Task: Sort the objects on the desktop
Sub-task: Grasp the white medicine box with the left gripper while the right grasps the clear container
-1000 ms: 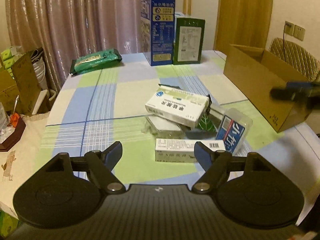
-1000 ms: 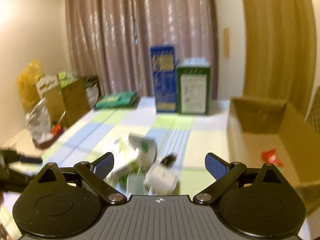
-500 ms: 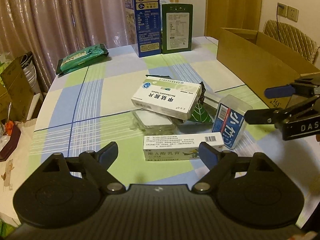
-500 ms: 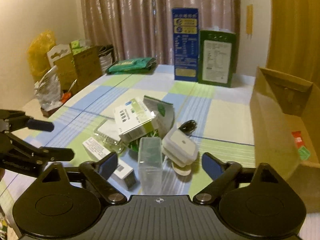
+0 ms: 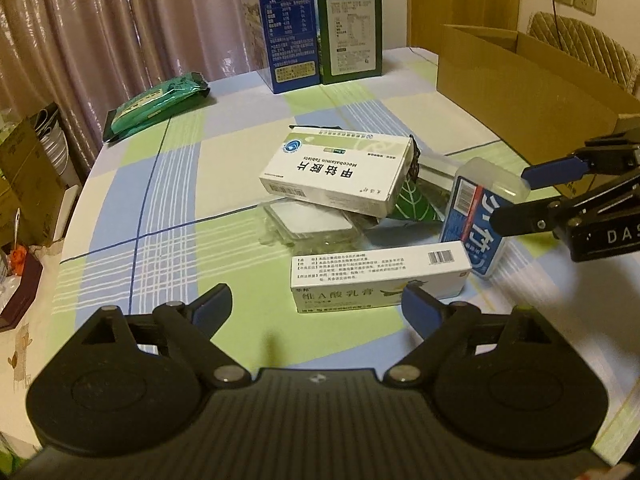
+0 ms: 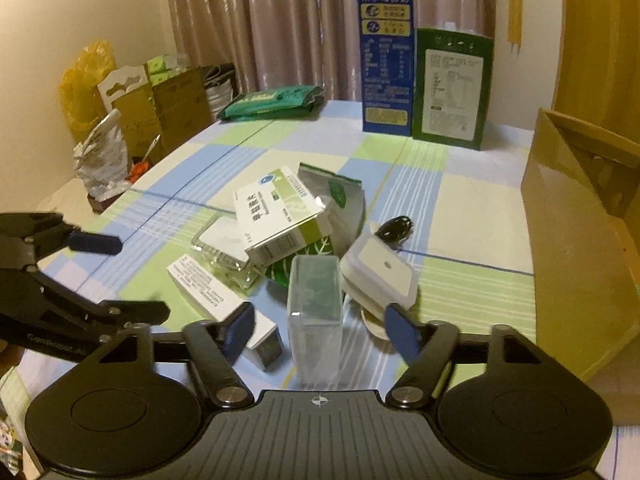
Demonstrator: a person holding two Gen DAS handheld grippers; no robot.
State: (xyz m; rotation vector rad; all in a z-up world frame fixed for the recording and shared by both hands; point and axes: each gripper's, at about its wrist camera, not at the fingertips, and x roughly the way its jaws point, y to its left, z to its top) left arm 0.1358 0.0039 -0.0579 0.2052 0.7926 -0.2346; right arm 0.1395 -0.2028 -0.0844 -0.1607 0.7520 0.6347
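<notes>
A pile of small objects lies mid-table: a white-and-green medicine box (image 5: 340, 170) (image 6: 280, 212), a long ointment box (image 5: 380, 276) (image 6: 220, 300), a clear plastic box with a blue label (image 5: 478, 216) (image 6: 316, 312), a clear blister tray (image 5: 308, 224), a green leaf pouch (image 6: 336, 200) and a white lidded case (image 6: 378, 272). My left gripper (image 5: 316, 306) is open, its fingers just short of the ointment box. My right gripper (image 6: 318, 330) is open, with the clear plastic box standing between its fingers, untouched.
An open cardboard box (image 5: 532, 76) (image 6: 580, 232) stands at the table's right edge. A tall blue carton (image 5: 286, 20) and a green carton (image 5: 350, 28) stand at the back. A green packet (image 5: 156, 100) lies back left. Bags and boxes sit beyond the left edge (image 6: 120, 120).
Both grippers have moved in toward the pile. The right gripper has come down around the clear plastic box and the left one has neared the ointment box.
</notes>
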